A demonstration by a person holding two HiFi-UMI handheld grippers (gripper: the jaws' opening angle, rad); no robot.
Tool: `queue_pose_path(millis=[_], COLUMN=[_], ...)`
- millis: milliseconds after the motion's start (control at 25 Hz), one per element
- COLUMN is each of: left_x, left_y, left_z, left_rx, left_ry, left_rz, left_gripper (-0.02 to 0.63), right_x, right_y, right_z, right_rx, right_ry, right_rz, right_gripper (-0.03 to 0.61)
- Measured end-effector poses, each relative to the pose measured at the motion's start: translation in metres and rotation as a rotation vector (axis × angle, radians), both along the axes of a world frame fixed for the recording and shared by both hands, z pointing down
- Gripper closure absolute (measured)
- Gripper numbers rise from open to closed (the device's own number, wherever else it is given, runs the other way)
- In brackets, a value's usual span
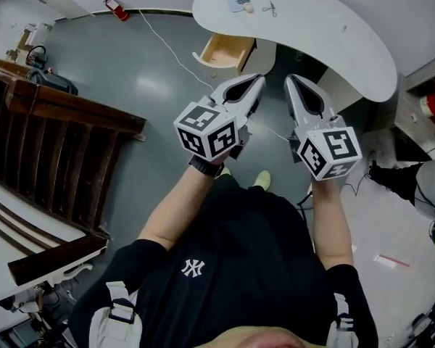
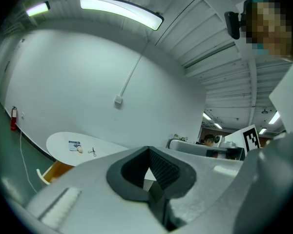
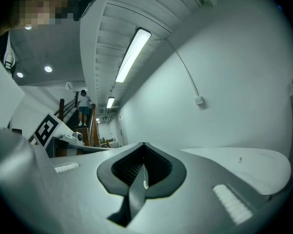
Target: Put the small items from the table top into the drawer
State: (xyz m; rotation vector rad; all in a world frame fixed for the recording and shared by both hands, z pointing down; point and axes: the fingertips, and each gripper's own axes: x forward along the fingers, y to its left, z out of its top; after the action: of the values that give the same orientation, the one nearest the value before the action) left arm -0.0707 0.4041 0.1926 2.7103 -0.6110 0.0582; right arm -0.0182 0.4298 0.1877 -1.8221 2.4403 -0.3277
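Observation:
The white curved table (image 1: pixel 326 27) lies far ahead of me. On it rest a blue-and-white packet (image 1: pixel 238 1), a small pale egg-shaped item (image 1: pixel 249 9) and small scissors (image 1: pixel 270 9). A wooden drawer (image 1: pixel 221 51) stands open under the table's left end. My left gripper (image 1: pixel 258 80) and right gripper (image 1: pixel 292 80) are held side by side over the floor, well short of the table, both shut and empty. In the left gripper view the left gripper (image 2: pixel 148 152) points toward the table (image 2: pixel 58 141), packet (image 2: pixel 74 145), scissors (image 2: pixel 93 152) and drawer (image 2: pixel 52 172). The right gripper (image 3: pixel 144 146) sees the table's (image 3: pixel 254 162) other end.
A dark wooden stair railing (image 1: pixel 65 136) runs along the left. A red fire extinguisher (image 1: pixel 116 7) and a white cable (image 1: pixel 167 46) are on the grey floor near the table. Gear and cables lie at the right (image 1: pixel 399 180). A person (image 3: pixel 83 106) stands on distant stairs.

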Motion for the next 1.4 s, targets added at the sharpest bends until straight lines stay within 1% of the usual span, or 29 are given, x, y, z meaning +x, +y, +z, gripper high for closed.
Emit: queue_pose_path(millis=[280, 640, 880, 1160, 1400], left_x=[0.001, 0.019, 0.029, 0.03, 0.027], left_y=[-0.01, -0.051, -0.102, -0.191, -0.254], left_z=[0.004, 0.018, 0.027, 0.04, 0.053], left_rx=[-0.005, -0.004, -0.008, -0.001, 0.004], left_ry=[-0.009, -0.024, -0.033, -0.046, -0.059], left_rz=[-0.019, -0.005, 0.009, 0.013, 0.044], left_gripper=[0.607, 0.607, 0.607, 0.607, 0.607], right_x=[0.004, 0.021, 0.025, 0.029, 0.024], right_y=[-0.01, -0.047, -0.096, -0.179, -0.242], right_z=[0.005, 0.016, 0.02, 0.033, 0.042], right_rx=[-0.012, -0.035, -0.043, -0.068, -0.086], right_ry=[-0.029, -0.028, -0.024, -0.025, -0.007], right_rz=[-0.003, 0.019, 0.029, 0.054, 0.083], right_gripper=[0.555, 0.555, 0.555, 0.555, 0.555])
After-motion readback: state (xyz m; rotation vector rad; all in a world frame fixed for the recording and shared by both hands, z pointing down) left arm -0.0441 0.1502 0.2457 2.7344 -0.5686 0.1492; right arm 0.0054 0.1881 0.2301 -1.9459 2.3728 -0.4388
